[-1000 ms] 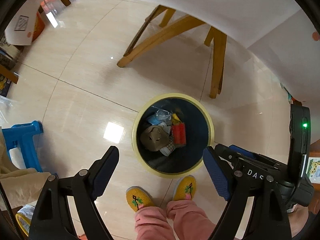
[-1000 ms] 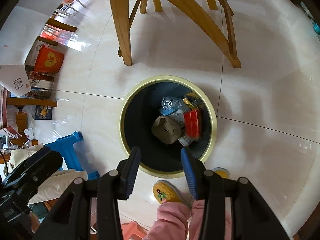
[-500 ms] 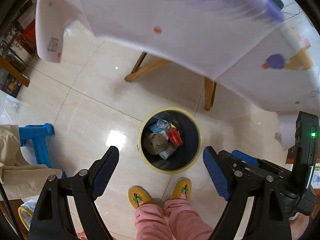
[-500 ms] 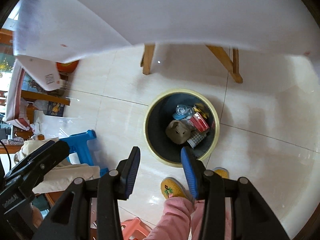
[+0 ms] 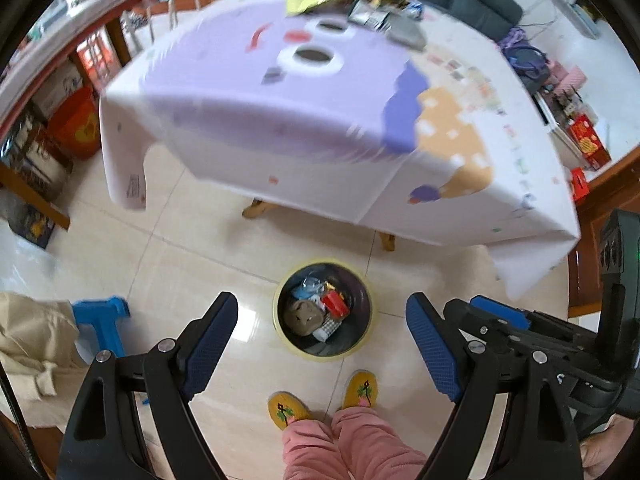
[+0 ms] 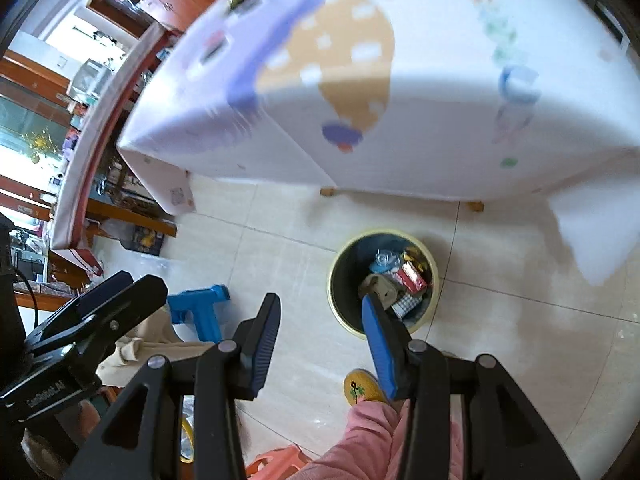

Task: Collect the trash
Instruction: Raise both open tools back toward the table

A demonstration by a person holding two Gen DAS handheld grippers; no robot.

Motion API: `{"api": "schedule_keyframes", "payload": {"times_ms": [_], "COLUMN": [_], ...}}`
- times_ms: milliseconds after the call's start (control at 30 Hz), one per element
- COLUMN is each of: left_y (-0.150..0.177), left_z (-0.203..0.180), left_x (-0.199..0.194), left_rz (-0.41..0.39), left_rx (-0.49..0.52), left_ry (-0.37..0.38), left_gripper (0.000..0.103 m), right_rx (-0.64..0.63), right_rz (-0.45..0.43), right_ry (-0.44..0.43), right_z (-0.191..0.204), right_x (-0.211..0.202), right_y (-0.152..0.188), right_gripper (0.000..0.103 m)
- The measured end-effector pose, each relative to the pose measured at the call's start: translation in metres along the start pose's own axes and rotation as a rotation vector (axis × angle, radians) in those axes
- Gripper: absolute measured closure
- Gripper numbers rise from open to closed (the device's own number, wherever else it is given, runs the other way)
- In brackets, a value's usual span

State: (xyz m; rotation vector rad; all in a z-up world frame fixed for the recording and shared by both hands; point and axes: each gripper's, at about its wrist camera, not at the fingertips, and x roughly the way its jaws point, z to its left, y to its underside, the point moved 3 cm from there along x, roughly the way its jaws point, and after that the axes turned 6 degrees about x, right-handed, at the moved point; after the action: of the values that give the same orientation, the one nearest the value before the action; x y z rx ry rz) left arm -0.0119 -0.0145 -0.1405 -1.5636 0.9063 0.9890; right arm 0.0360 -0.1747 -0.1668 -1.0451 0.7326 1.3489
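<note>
Both tongs [image 5: 322, 344] [image 6: 320, 344] have risen, empty, revealing the tabletop [image 5: 328, 92] above the bin [image 5: 323, 354].

Ahead of my fingers and well below them, the round bin [image 5: 362, 340] with its pale yellow rim stands upright on the tiled floor. Inside lie a crumpled brown paper piece [image 5: 305, 317], a red packet [image 5: 335, 303], a clear plastic scrap [image 5: 310, 283] and a checked wrapper [image 5: 328, 327]. More litter [image 5: 372, 8] sits far ahead on the bench [image 5: 260, 92], blurred.
</note>
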Motion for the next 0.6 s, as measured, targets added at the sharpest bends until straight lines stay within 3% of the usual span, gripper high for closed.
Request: {"api": "schedule_keyframes", "payload": {"times_ms": [333,600], "left_y": [-0.036,-0.066], "left_z": [-0.032,-0.039], "left_x": [-0.08,-0.122], "left_rz": [-0.101,-0.194], "left_rx": [0.161,0.262], "left_ry": [0.015,0.022], "left_gripper": [0.018,0.017], "right_rx": [-0.018,-0.006], "right_rz": [-0.158,-0.309], "right_ry": [0.025,0.037], "right_z": [0.019,0.034], "right_x": [-0.092,-0.147], "right_y": [-0.016,-0.033], "right_gripper": [0.06,0.06]}}
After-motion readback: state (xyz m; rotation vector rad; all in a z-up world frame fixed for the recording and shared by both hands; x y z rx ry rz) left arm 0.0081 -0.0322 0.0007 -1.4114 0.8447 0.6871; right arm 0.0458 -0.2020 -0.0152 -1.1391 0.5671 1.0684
